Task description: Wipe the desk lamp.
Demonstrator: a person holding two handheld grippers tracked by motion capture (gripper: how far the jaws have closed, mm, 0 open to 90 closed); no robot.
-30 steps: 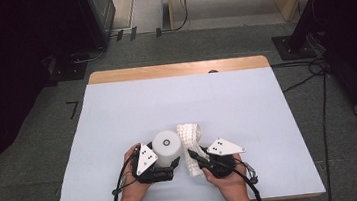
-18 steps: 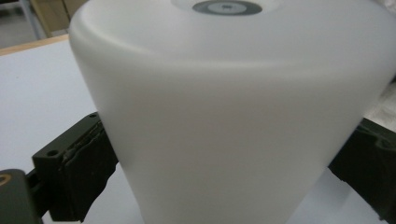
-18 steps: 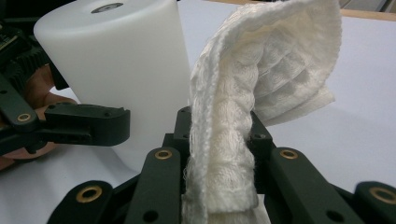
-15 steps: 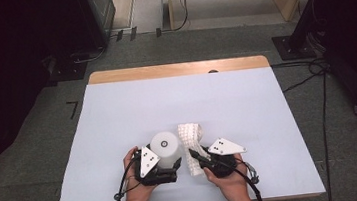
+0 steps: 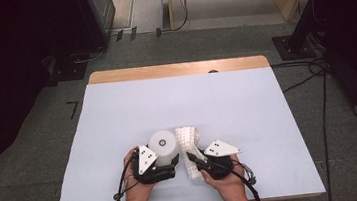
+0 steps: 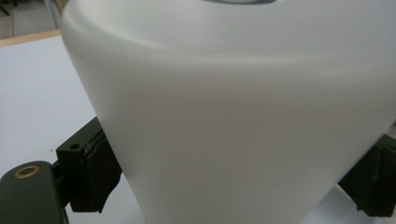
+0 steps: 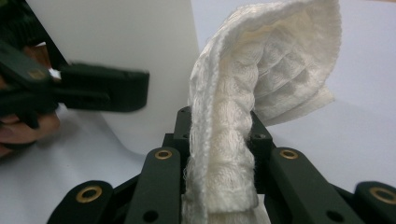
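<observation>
Right fingers: the right gripper [image 7: 219, 154] is seen closed narrowly on a folded white cloth [image 7: 261, 93]; the cloth is pinched between the black pads and stands up out of them, bent over at its top.
Left fingers: the left gripper [image 5: 159, 169] is seen clamped on a white container [image 6: 224, 121]; a pad [image 6: 95, 172] is pressed against each flank near its base.
Position of items: the container is held upright just above or on the worktop [image 5: 118, 117], near the person's edge; the cloth is held just beside it, to its right in the high view, contact not determinable.
Progress: both items are judged secured. No wiping contact is confirmed; the cleaning of the container's wall is judged still to be done.
Cloth: soft, woven, waffle-like ribbing, frayed hems, doubled over.
Container: smooth, matt, opaque plastic; round, tapering towards the base; flat top with a small central ring.
Worktop: pale, plain sheet over a wooden board.
</observation>
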